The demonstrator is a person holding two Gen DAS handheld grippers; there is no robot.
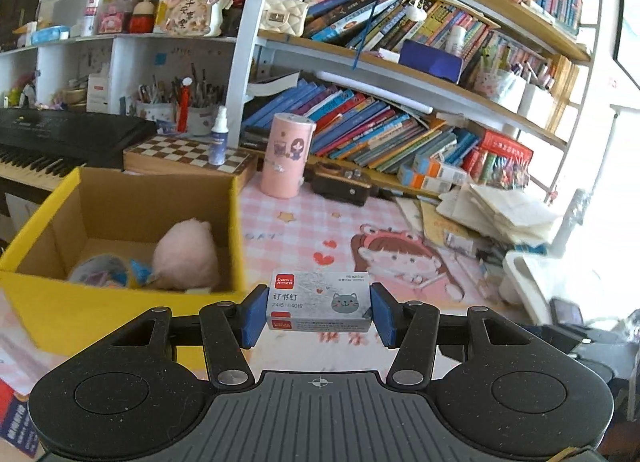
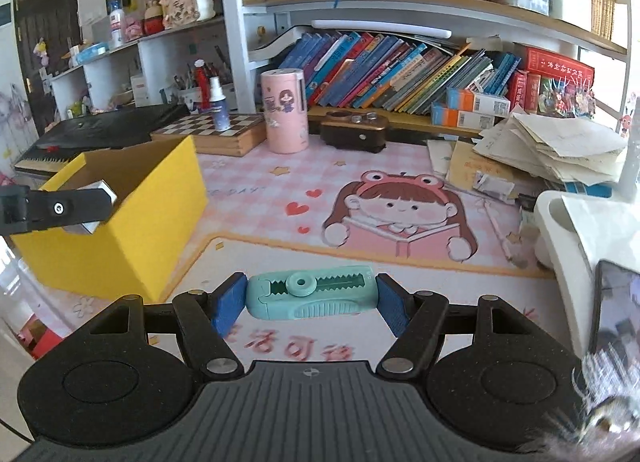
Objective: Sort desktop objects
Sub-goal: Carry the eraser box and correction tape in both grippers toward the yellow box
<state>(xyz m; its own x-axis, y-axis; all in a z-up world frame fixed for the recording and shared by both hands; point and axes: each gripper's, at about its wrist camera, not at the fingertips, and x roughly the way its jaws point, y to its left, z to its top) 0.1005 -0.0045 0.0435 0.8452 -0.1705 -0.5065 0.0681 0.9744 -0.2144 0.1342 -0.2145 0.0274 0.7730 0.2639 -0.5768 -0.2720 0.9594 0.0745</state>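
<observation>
My left gripper is shut on a small grey staple box with a cat drawing, held just right of the yellow cardboard box. Inside that box lie a pink plush and some colourful small items. My right gripper is shut on a teal plastic utility-knife-like tool, held level above the pink desk mat. In the right wrist view the left gripper's finger with the staple box shows at the yellow box's near corner.
A pink cylinder holder, a chessboard box with a spray bottle, and a dark brown case stand at the back. Loose papers pile at the right beside a white holder. A keyboard lies behind the yellow box.
</observation>
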